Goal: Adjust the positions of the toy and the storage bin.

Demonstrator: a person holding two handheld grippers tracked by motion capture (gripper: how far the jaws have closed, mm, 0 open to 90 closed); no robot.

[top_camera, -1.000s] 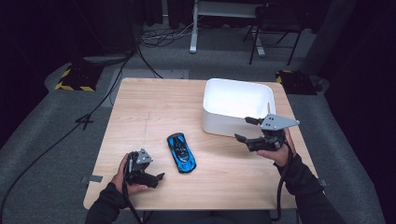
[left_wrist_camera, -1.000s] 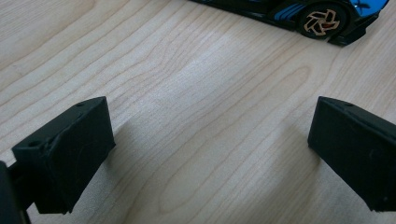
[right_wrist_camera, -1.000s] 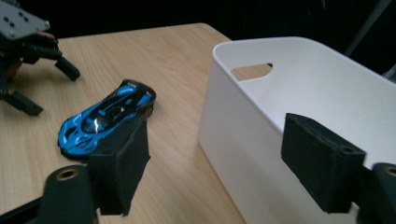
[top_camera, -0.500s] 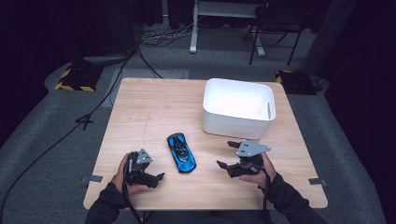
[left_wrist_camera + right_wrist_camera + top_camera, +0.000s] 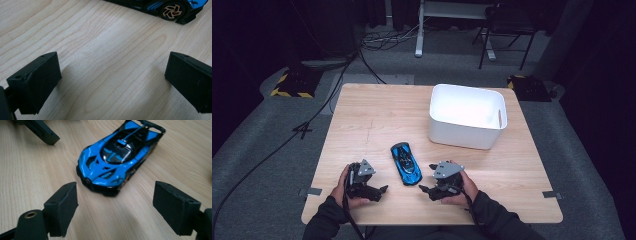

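Blue toy car (image 5: 117, 157) lies on the table (image 5: 377, 115) just ahead of the right gripper (image 5: 113, 210), whose jaws are spread, nothing between them. It looks light, rigid and glossy (likely slippery); flat sides behind the wheels suit a grip. Left gripper (image 5: 110, 82) gapes empty beside it.

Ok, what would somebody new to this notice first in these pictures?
Most likely the bright blue toy car, lying on the wooden table between the two grippers, with the right gripper open and pointed at its nose. Next, the white bin standing behind it toward the table's far right.
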